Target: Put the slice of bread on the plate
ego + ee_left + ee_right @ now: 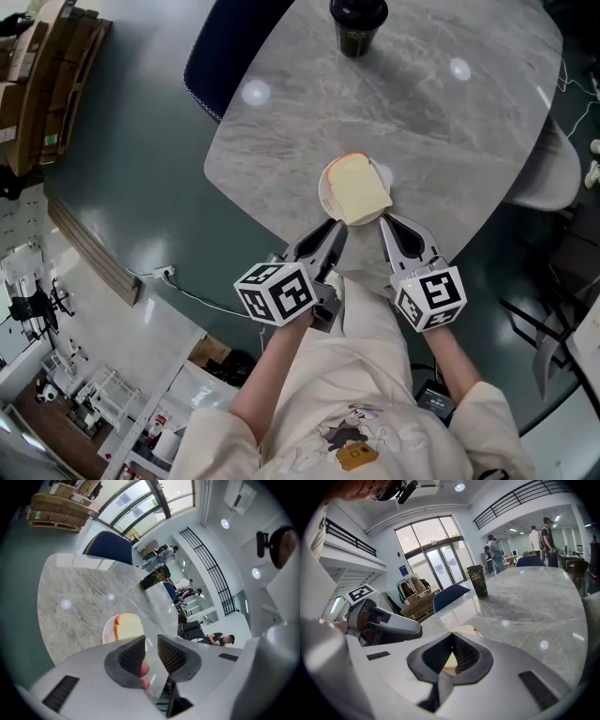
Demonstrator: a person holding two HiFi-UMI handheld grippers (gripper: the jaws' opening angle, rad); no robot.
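The left gripper (pixel 330 234) hangs over the near edge of the marble table (pixel 441 122), its jaws narrowly parted with nothing between them. Just ahead of it and slightly to its right lies the slice of bread (pixel 358 189), flat on the white plate (pixel 324 192). The slice's longer side runs roughly away from the person, and its near edge reaches the plate's rim. The right gripper (pixel 388 225) sits at that near edge, clenched on nothing, its tips looking closer to the bread than the left's. Since the slice is already on the plate, the task appears done. A dark cup (pixel 357 23) stands well beyond.
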